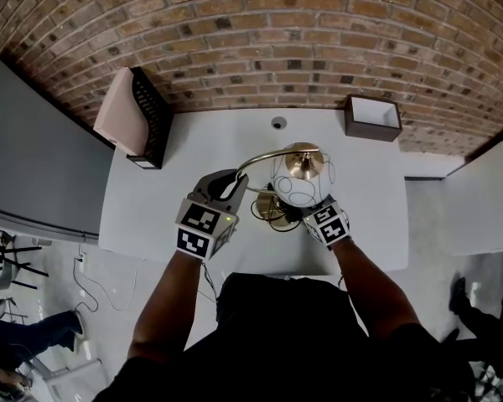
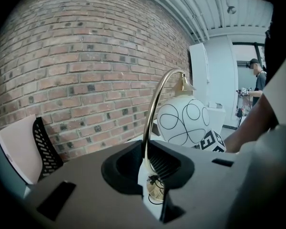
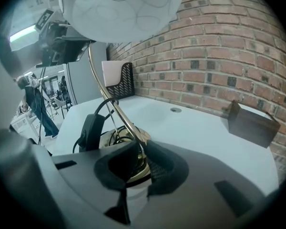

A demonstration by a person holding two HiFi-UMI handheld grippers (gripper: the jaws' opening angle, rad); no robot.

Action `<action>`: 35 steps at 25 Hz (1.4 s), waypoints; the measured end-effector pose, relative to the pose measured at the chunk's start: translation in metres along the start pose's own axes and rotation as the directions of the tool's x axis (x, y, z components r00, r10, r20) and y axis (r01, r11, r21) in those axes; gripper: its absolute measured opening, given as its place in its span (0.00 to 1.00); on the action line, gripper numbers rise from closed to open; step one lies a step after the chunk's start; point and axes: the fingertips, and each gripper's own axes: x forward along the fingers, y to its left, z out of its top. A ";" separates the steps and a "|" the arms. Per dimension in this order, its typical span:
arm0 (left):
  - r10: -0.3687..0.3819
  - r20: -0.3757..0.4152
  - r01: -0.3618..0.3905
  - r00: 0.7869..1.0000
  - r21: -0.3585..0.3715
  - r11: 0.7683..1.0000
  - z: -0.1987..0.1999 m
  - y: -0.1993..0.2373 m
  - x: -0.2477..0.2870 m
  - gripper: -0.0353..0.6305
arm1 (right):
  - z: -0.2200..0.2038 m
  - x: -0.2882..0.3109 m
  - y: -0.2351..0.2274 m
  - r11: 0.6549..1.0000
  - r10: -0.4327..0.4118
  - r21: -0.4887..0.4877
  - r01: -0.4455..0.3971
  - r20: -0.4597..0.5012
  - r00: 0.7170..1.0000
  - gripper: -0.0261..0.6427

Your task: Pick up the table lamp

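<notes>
The table lamp has a white globe shade (image 1: 303, 182) with black looping lines, a curved brass stem (image 1: 264, 158) and a round brass base (image 1: 272, 211) on the white table (image 1: 151, 216). My left gripper (image 1: 237, 188) is shut on the stem's lower part, and the stem (image 2: 155, 109) rises from between its jaws (image 2: 145, 163) toward the shade (image 2: 183, 120). My right gripper (image 1: 307, 213) sits under the shade, shut on the stem (image 3: 102, 87) just above the base (image 3: 120, 138). A black cord with a switch (image 3: 90, 128) coils at the base.
A black mesh holder (image 1: 148, 115) with a pale board stands at the table's back left. A brown box (image 1: 373, 117) sits at the back right, and a cable hole (image 1: 278, 122) lies between them. A brick wall runs behind. A person (image 2: 257, 78) stands far off.
</notes>
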 end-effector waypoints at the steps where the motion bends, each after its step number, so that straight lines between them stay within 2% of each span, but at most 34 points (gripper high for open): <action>1: -0.005 0.003 0.005 1.000 -0.007 1.000 0.000 0.000 0.000 0.12 | 0.000 0.000 0.000 1.000 0.011 0.007 -0.011 0.002 1.000 0.13; 6: -0.016 0.014 0.017 1.000 -0.033 0.999 0.001 0.000 0.000 0.12 | -0.001 0.003 0.000 0.998 0.043 0.047 -0.043 0.015 0.999 0.13; 21: 0.001 0.016 0.000 1.000 -0.055 0.999 0.004 0.000 -0.001 0.12 | 0.000 0.002 -0.004 0.993 0.006 0.121 -0.008 0.015 1.000 0.12; 29: -0.010 0.100 0.015 0.995 -0.052 0.999 0.046 -0.007 -0.021 0.12 | 0.031 -0.027 -0.004 0.991 -0.006 0.131 -0.005 0.085 0.996 0.12; 35: -0.022 0.126 0.028 0.992 -0.044 0.999 0.063 -0.022 -0.045 0.12 | 0.039 -0.062 0.010 0.992 -0.012 0.129 -0.001 0.105 0.994 0.12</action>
